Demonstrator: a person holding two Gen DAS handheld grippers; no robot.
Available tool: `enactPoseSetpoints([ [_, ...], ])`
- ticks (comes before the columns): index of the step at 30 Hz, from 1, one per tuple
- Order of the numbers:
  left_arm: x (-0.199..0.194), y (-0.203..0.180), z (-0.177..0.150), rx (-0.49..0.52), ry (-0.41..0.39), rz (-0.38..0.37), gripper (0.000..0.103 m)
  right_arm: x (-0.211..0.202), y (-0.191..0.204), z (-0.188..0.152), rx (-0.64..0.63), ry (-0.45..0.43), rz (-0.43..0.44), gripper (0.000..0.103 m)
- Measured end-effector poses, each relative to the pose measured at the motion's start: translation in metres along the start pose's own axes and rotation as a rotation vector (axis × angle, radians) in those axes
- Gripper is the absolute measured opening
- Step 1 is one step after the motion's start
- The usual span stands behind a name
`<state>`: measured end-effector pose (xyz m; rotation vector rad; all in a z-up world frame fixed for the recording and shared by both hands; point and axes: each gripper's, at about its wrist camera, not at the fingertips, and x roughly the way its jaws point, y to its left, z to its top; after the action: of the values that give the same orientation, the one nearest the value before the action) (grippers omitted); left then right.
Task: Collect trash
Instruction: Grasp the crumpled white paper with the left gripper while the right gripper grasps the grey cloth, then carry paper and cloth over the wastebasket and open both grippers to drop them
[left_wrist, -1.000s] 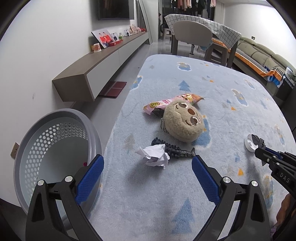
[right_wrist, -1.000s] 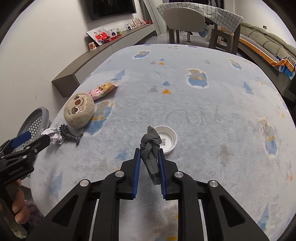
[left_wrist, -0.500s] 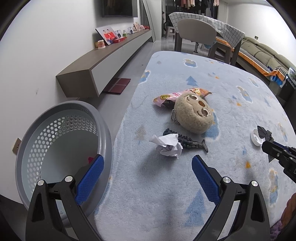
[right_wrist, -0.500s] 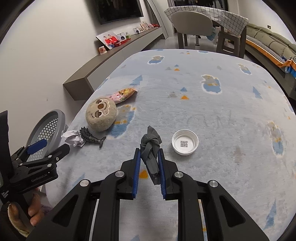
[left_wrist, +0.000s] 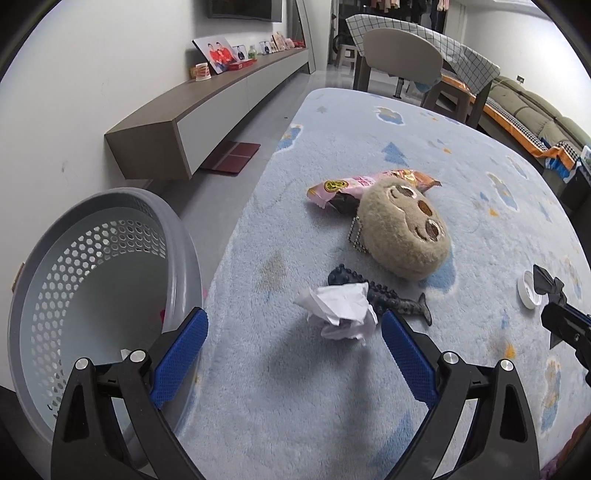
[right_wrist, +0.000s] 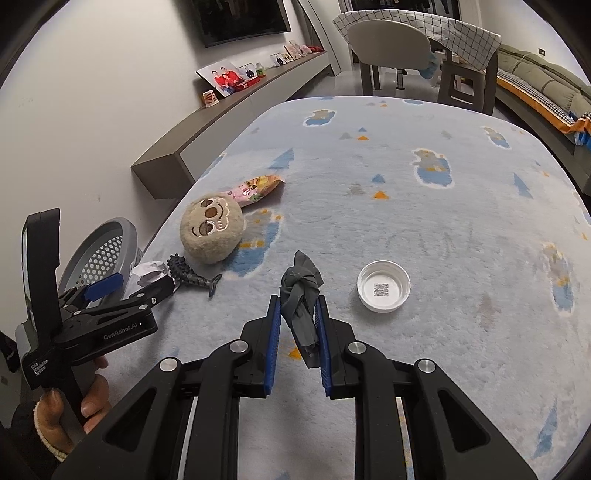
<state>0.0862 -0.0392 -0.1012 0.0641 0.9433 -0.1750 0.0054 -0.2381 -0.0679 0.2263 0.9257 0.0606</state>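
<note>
Right, two claws — left claw (left_wrist: 291, 347) wide behind one paper ball (left_wrist: 338, 310) on the rug (left_wrist: 461, 192), right claw (right_wrist: 297, 325) gripping one grey wrapper (right_wrist: 301, 295); one basket (left_wrist: 44, 280), one cap (right_wrist: 383, 291).

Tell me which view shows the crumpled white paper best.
Left wrist: the crumpled white paper lies fully visible ahead of the open left gripper. In the right wrist view, that gripper partly hides the paper.

Snack wrapper (left_wrist: 369, 186) partly hidden behind plush toy (left_wrist: 404, 236).
</note>
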Motion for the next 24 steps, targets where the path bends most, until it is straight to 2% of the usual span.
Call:
enactPoseSetpoints([
  [2, 0.002, -0.001, 0.002, 0.001, 0.001, -0.008, 0.081, 0.000, 0.001, 0.000, -0.002, 0.000, 0.000, 0.018],
  [3, 0.004, -0.001, 0.003, 0.000, 0.006, -0.019, 0.080, 0.001, 0.001, 0.000, -0.002, 0.001, 0.001, 0.018],
  [6, 0.007, -0.002, 0.004, -0.003, 0.017, -0.058, 0.066, 0.000, 0.002, 0.000, -0.002, 0.000, 0.002, 0.018],
  [11, 0.005, -0.008, 0.001, 0.021, 0.023, -0.108, 0.033, 0.000, 0.003, 0.001, -0.003, -0.002, 0.003, 0.018],
  [20, -0.008, -0.004, -0.003, 0.023, -0.001, -0.109, 0.030, -0.003, 0.005, 0.002, -0.005, -0.012, 0.006, 0.018],
  [24, -0.024, -0.003, -0.003, 0.038, -0.035, -0.100, 0.030, -0.009, 0.009, 0.002, -0.006, -0.025, 0.012, 0.018],
])
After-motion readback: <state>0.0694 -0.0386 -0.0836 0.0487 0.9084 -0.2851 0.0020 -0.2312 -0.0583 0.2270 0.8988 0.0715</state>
